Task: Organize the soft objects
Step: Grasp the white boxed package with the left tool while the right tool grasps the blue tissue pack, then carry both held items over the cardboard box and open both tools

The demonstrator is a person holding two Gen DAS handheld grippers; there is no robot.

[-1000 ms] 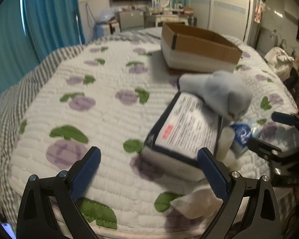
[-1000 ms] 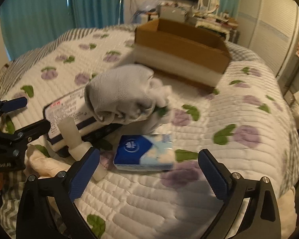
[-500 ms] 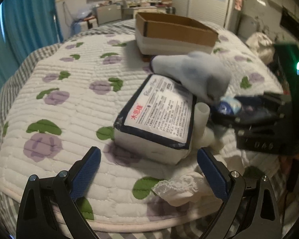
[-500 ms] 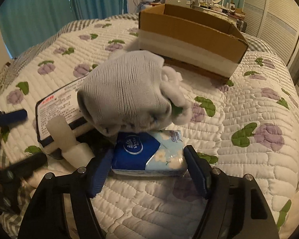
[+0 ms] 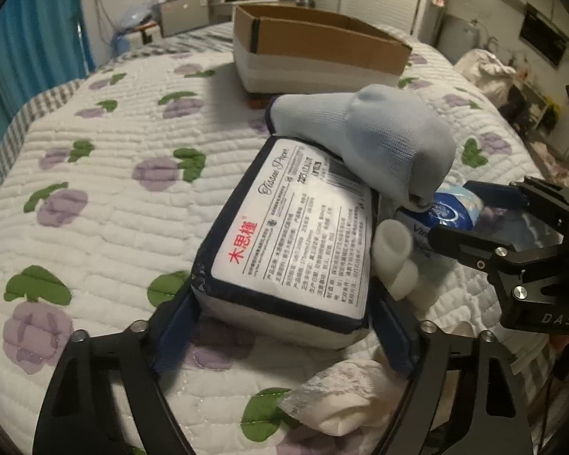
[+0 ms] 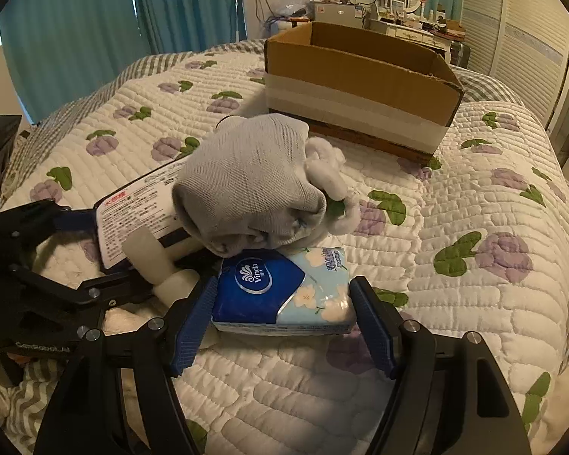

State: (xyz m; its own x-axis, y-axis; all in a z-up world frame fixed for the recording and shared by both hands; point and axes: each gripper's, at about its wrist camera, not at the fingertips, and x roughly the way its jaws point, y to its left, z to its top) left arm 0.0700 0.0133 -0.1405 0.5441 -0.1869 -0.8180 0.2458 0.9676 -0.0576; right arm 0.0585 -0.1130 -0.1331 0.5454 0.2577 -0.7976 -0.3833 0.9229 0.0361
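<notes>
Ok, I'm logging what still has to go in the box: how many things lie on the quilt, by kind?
Tissue packs: 2, the large tissue pack and the small blue tissue pack
Grey socks: 1, grey sock
White foam pieces: 1, foam piece
White crumpled cloths: 1, crumpled cloth
Cardboard boxes: 1, cardboard box
Total: 6

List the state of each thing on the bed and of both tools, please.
Cardboard box: open, upright.
Large tissue pack: lying flat, label up, between the left tool's pads.
Small tissue pack: flat, gripped.
Grey sock: bunched, resting on both packs.
Left tool: closing.
Right tool: shut on the small pack.
</notes>
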